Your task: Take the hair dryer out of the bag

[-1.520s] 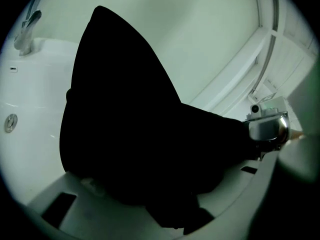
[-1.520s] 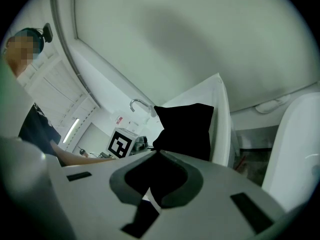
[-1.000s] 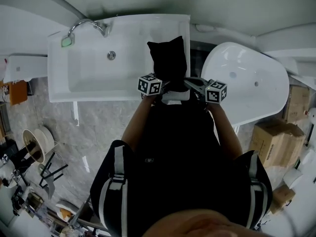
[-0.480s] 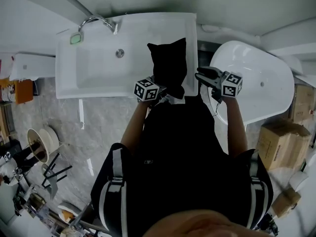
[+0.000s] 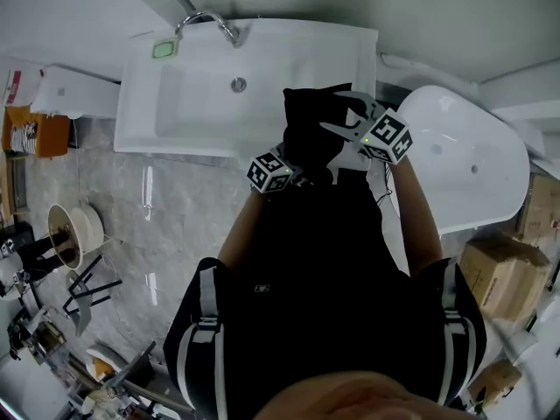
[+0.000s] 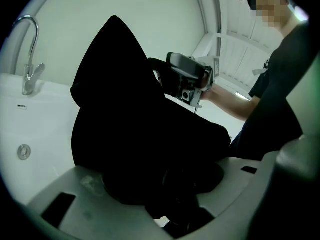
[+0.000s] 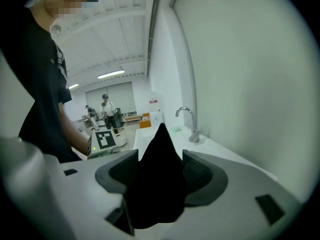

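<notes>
At right rim of white ceramic basin (image 5: 188,103) sat soft black cloth bag (image 5: 308,129). Jaws of left gripper (image 5: 297,178) clamped its fabric; jaws of right gripper (image 5: 332,112) had just been opening, bag's peak loose between. Hair dryer unseen, likely inside; next, find the mouth.

We see a white sink (image 5: 192,112) with a chrome faucet (image 5: 206,17). A white bathtub (image 5: 464,164) stands beside it, with cardboard boxes (image 5: 500,276) nearby.

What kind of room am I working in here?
Probably a bathroom mock-up inside a larger hall or showroom. There is a white sink with a chrome faucet, a freestanding white bathtub beside it, and cardboard boxes on the floor nearby.
</notes>
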Tool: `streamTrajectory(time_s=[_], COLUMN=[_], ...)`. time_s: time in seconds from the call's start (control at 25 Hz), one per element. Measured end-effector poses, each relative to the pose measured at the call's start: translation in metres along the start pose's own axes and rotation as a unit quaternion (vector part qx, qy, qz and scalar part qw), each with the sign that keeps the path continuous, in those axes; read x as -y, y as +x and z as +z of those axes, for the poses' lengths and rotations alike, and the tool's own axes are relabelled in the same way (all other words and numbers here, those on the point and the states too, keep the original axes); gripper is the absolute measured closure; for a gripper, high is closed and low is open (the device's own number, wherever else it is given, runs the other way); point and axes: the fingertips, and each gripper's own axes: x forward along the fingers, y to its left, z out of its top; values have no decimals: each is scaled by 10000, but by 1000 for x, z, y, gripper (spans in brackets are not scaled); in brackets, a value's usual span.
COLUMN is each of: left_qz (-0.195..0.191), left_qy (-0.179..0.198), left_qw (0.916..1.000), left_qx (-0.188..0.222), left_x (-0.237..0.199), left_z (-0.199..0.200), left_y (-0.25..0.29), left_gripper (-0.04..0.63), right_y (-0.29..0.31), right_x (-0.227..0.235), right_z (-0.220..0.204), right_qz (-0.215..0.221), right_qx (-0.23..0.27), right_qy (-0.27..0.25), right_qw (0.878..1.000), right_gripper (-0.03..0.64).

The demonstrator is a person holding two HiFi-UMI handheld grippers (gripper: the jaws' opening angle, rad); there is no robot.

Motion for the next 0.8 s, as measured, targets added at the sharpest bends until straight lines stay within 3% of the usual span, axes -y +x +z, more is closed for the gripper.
streamTrajectory(time_s=[0.12,0.24,0.28,0.4,0.6,0.8], left_qz=[141,199,216,213,132,104], left_qy=[220,189,164,68,-45,-1], left_qw=[9996,9996,9996,9995,9993,9990], left_qx=[-82,22,76,203,358,425], left_x=[5,5,4,4,5,9], left_z=[-5,-10,-11,-12,-12,-12], left_y=[-11,-20,-23,-31,-42,-52], left_gripper=[396,396,396,396,396,396], right_y=[21,26,27,25,14,-11], right_x=[-20,-24,-23,-16,21,61], right_z=[-7,-7,-7,-5,-2,-11], right_qz=[545,623,617,539,-187,-1091], right_qx=[-505,-585,-563,-488,-431,-592], right_qy=[-230,-228,-175,-34,-34,-269], right_qw=[9970,9961,9964,9974,9989,9919], right_gripper=[323,511,542,551,552,552])
